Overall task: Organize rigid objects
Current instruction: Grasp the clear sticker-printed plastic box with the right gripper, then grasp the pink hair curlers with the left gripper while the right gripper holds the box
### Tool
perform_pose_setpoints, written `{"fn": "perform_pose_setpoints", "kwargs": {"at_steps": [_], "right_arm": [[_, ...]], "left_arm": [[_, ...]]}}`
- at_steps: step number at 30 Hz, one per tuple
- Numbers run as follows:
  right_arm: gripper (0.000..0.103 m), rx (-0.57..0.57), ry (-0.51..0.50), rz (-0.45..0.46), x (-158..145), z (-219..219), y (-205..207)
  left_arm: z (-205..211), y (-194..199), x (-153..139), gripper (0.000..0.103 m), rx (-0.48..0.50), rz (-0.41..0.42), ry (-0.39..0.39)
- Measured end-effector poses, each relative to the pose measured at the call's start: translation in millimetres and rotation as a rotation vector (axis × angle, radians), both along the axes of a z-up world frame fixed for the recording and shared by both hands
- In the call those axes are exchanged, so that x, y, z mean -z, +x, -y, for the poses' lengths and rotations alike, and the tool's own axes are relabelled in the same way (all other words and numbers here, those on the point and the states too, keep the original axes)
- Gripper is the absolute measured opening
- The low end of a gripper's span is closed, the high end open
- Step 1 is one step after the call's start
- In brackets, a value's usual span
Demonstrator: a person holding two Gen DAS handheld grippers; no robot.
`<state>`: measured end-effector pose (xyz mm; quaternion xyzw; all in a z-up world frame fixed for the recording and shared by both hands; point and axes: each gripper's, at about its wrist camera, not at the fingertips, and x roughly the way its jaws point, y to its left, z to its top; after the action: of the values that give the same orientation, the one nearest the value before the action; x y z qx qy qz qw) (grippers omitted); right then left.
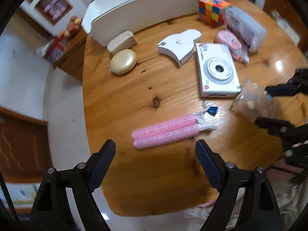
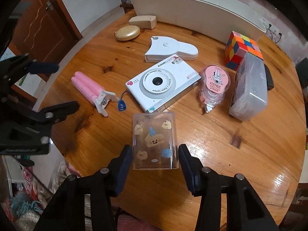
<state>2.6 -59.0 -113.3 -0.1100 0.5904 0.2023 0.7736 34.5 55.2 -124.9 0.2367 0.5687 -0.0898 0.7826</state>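
Observation:
My right gripper [image 2: 155, 147] is shut on a clear plastic cup [image 2: 154, 140] printed with cartoon figures, both pads against its sides just above the round wooden table [image 2: 221, 154]. The left wrist view shows the same cup [image 1: 252, 102], blurred, between the right gripper's fingers [image 1: 277, 90]. My left gripper [image 1: 155, 144] hangs open over the table's near edge, right above a pink hair roller clip [image 1: 165, 132] and not touching it. A white children's camera [image 2: 161, 84] lies flat just beyond the cup.
A long white bin [image 2: 196, 9] stands at the table's back. Before it lie a beige box [image 2: 143, 21], a gold compact [image 2: 128, 33], a white flat case [image 2: 169, 50], a colour cube [image 2: 242, 50], pink correction tape [image 2: 215, 84] and a wrapped clear box [image 2: 248, 88].

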Motion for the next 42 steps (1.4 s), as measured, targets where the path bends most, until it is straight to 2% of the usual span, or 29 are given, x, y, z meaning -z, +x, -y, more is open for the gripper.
{"fn": "perform_pose_setpoints", "kwargs": {"at_steps": [8,14,16,17,18,20,23,25,29,33,36,42], "right_arm": [[0.050,-0.001,-0.001,-0.006,1,-1,0],[0.050,0.010,0.021,-0.023,2,4,1],[0.050,0.016,0.031,-0.027,2,6,2],[0.050,0.017,0.034,-0.030,2,6,2],[0.050,0.019,0.037,-0.031,2,7,2],[0.050,0.020,0.043,-0.036,3,7,3],[0.050,0.022,0.054,-0.042,4,9,3],[0.050,0.024,0.062,-0.045,3,13,2],[0.049,0.030,0.063,-0.043,5,16,6],[0.049,0.053,0.062,-0.022,1,21,7],[0.049,0.070,0.071,0.000,-9,26,8],[0.049,0.122,0.087,0.045,-30,40,15]], "left_arm": [[14,11,18,0.087,0.185,-0.030,0.092],[20,19,26,0.086,0.262,-0.080,0.093],[20,24,25,0.082,0.265,-0.101,0.074],[21,27,25,0.072,0.265,-0.121,0.052],[21,29,24,0.058,0.264,-0.138,0.036],[21,32,23,0.043,0.253,-0.169,0.015],[22,33,23,0.038,0.233,-0.178,0.017],[20,34,24,0.035,0.199,-0.198,0.003],[7,41,18,0.033,0.101,-0.272,-0.124],[-2,45,12,0.032,0.033,-0.297,-0.209],[-3,46,2,0.030,0.004,-0.296,-0.266],[3,55,-23,0.030,-0.027,-0.268,-0.330]]}}
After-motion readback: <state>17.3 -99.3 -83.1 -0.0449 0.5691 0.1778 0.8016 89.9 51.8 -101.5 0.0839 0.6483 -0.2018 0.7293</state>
